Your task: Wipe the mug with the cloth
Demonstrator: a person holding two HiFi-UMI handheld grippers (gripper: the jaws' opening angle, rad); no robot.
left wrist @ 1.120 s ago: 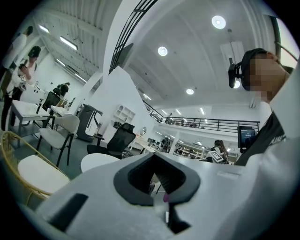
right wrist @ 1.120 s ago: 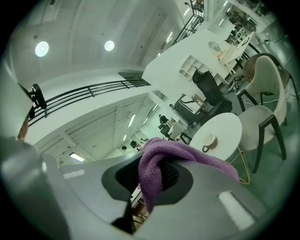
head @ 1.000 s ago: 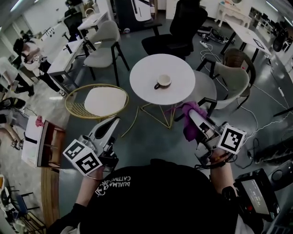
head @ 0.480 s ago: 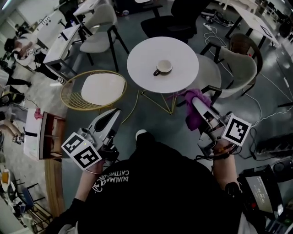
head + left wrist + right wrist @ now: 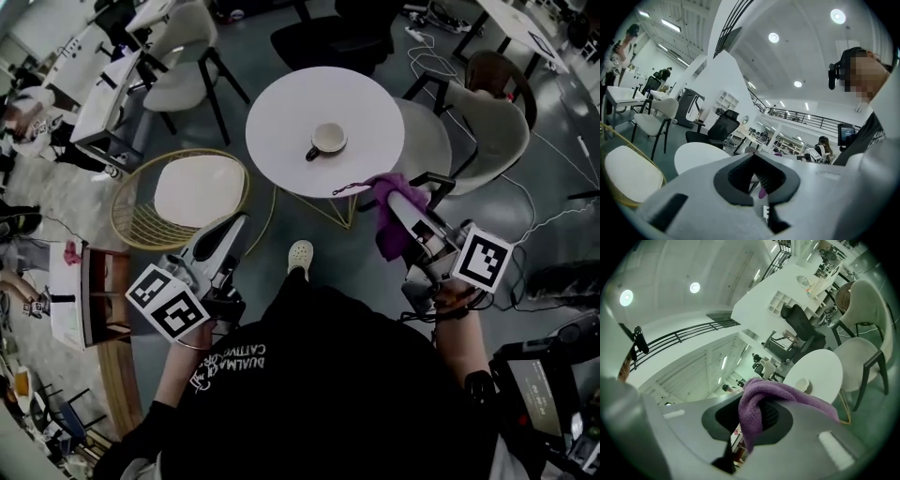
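**Stepping up to the table, cloth in hand**

The right gripper (image 5: pixel 397 202) is clamped on the purple cloth (image 5: pixel 388 236), which bunches over its tips and hangs below them. The left gripper (image 5: pixel 233 226) carries nothing, and its jaws are pressed together.

Over the last second the person has walked both tools forward. A pale shoe (image 5: pixel 300 255) now shows ahead of the body where none showed before. The round white table (image 5: pixel 286 98) has drawn closer, so the cloth now sits just short of its near edge. The left gripper is farther from that edge, off to the table's left.

The mug (image 5: pixel 328 139) stands on the table near its middle, with its handle turned toward the near-left rim. Nothing is touching it. I'd say this is only the approach, and the wiping has yet to start.
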